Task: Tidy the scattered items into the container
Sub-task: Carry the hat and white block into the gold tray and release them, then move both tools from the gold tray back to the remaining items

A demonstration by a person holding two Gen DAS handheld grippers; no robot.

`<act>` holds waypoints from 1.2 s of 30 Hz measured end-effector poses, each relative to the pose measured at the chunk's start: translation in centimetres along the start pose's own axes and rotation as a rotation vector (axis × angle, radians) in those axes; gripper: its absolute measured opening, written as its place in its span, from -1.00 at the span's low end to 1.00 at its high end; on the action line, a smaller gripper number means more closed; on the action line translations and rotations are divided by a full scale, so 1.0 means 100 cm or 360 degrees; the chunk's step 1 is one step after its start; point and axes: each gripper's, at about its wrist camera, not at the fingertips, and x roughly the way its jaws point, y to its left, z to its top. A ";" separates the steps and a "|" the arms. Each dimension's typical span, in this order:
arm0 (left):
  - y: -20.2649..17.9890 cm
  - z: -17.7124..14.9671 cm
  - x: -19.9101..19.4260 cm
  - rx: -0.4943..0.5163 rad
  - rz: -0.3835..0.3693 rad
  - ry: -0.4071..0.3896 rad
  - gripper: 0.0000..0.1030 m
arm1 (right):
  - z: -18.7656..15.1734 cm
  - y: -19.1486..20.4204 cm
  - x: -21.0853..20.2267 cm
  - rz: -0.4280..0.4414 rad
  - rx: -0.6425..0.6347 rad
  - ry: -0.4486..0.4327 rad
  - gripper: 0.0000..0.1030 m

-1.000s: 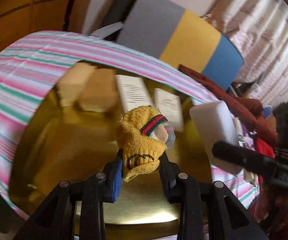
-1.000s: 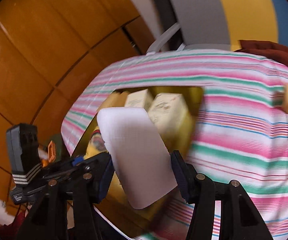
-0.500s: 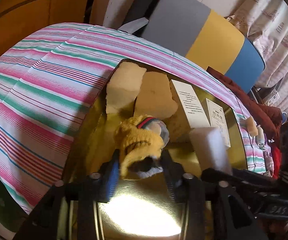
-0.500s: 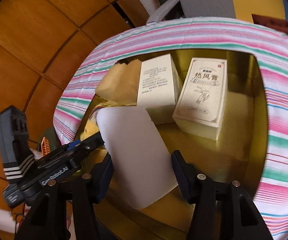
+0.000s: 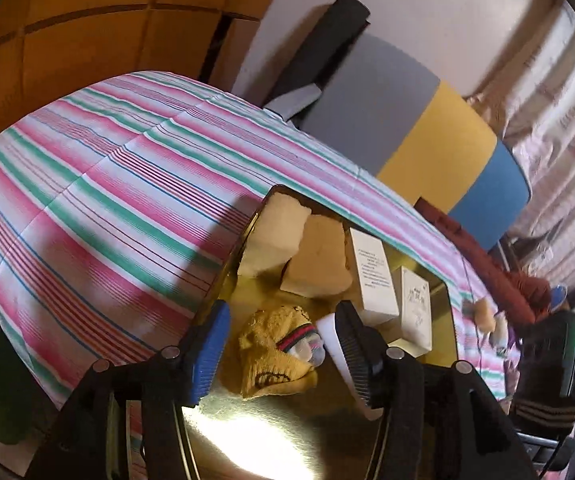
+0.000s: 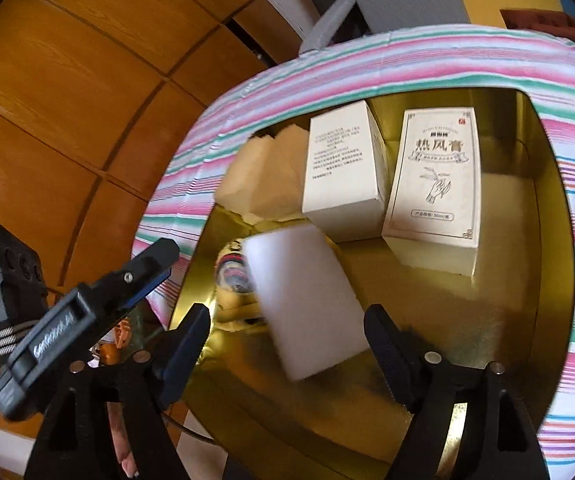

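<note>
1. taller box (image 6: 433, 176) in the gold tin (image 6: 507, 344) reads 热风膏 upright; the box beside it has tiny unreadable print
2. white sponge (image 6: 307, 304) lies in the tin, long axis slanting away from the right gripper (image 6: 287, 344); jaws just opened, clear of it
3. left gripper (image 5: 283, 350) jaws just opened too; yellow sock (image 5: 277, 356) sits loose between them

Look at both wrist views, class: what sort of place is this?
Probably a room in a home, perhaps a bedroom: a striped cloth covers the surface under the gold tin, with wooden panelling, patterned curtains and a heap of clothes around it.
</note>
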 end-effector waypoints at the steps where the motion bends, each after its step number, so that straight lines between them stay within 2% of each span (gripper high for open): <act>1: -0.001 -0.001 0.000 -0.0004 0.0000 -0.0004 0.07 | -0.001 -0.001 -0.004 0.0003 -0.0003 -0.0009 0.57; 11: -0.026 -0.014 0.013 0.0017 -0.0048 0.0056 0.07 | -0.008 -0.007 -0.052 0.0018 -0.0040 -0.0162 0.60; 18: -0.063 -0.028 0.014 0.0142 -0.0127 0.0091 0.07 | -0.011 -0.018 -0.093 -0.0136 -0.0133 -0.0319 0.64; 22: -0.088 -0.038 0.019 0.0220 -0.0179 0.0139 0.07 | -0.014 -0.039 -0.119 -0.0193 -0.0093 -0.0384 0.64; 36: -0.188 -0.086 0.038 0.0527 -0.0394 0.0320 0.07 | -0.038 -0.166 -0.233 -0.0515 0.0319 -0.0650 0.65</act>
